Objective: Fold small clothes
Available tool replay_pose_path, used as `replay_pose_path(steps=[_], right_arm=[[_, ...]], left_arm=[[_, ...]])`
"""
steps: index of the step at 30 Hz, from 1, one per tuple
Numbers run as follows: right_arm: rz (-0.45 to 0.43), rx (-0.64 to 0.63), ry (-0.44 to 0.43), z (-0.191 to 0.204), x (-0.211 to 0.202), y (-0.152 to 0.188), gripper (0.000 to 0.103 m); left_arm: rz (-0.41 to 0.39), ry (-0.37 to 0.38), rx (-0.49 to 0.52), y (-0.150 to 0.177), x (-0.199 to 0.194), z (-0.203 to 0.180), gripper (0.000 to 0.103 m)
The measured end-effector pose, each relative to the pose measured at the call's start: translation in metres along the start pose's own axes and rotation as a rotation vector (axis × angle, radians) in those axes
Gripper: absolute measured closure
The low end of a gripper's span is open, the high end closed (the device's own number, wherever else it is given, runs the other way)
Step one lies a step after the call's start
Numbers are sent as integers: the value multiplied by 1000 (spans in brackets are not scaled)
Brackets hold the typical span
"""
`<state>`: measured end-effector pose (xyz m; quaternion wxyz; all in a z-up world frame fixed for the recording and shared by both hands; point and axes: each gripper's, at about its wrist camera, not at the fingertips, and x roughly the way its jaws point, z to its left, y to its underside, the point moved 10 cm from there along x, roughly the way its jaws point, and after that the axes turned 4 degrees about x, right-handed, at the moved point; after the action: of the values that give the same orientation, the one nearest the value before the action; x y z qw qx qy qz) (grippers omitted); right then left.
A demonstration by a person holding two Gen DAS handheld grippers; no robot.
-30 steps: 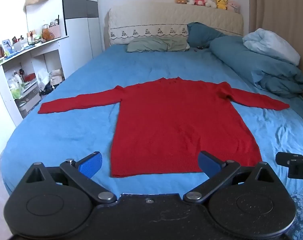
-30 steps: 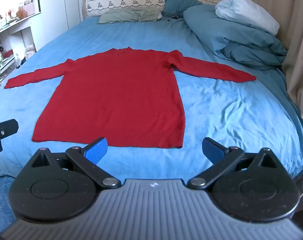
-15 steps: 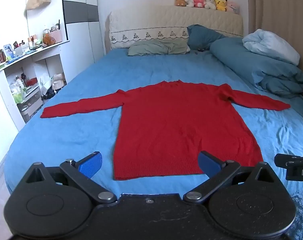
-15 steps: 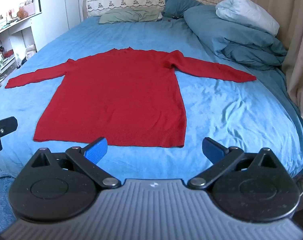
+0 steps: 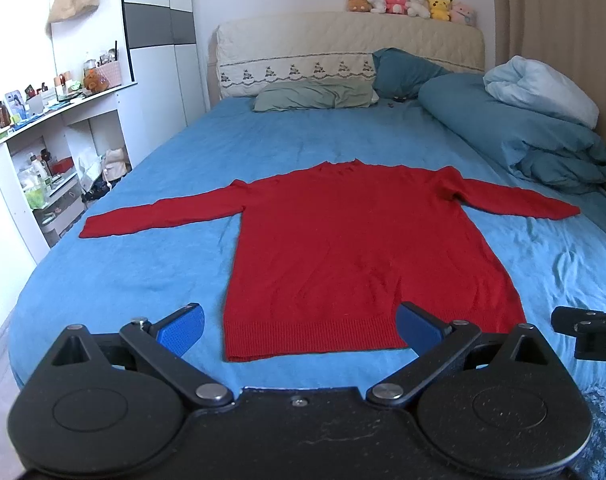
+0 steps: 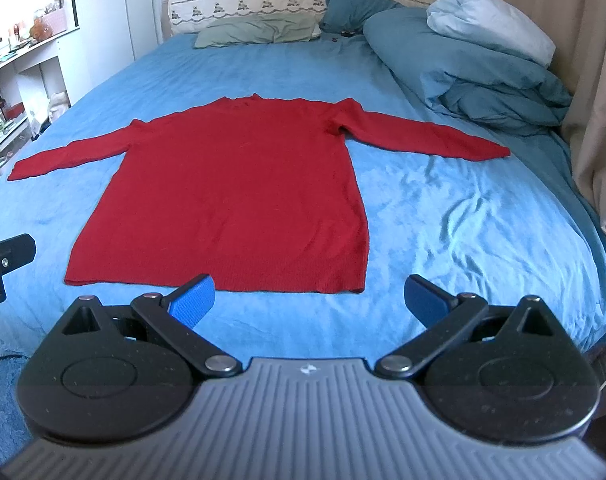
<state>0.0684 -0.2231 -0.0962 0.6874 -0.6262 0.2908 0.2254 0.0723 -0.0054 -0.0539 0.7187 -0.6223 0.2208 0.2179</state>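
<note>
Both pairs of jaws stand wide apart and hold nothing: the left gripper (image 5: pixel 299 326) and the right gripper (image 6: pixel 309 294) hang just off the foot edge of the bed (image 5: pixel 115 280), above the blue sheet and clear of any cloth.

The red sweater (image 5: pixel 359 256) lies flat and face up in the middle of the bed, not yet folded. Its long axis runs from the foot edge toward the headboard (image 5: pixel 343 44), with the ribbed hem (image 6: pixel 223 278) nearest the grippers and the neck farthest away. Each sleeve is stretched out sideways toward a side edge of the bed, the left sleeve (image 5: pixel 159 216) toward the shelf side and the right sleeve (image 6: pixel 427 136) toward the curtain side.

The hem lies straight ahead of both grippers and close below them. In the left wrist view the hem's left corner sits between the blue fingers, so the left gripper looks nearer to that corner; in the right wrist view the hem's right corner sits between the fingers, so the right gripper looks the better placed for that one. The sleeve cuffs are well apart from both
</note>
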Motion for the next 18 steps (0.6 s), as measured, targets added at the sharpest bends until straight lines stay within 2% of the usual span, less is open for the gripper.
replay_pose_path(steps=[18], right_arm=[[-8,-2,-7,0,-7,-4,0]], left_arm=[[-14,-8,-15,-2,-6,5,0]])
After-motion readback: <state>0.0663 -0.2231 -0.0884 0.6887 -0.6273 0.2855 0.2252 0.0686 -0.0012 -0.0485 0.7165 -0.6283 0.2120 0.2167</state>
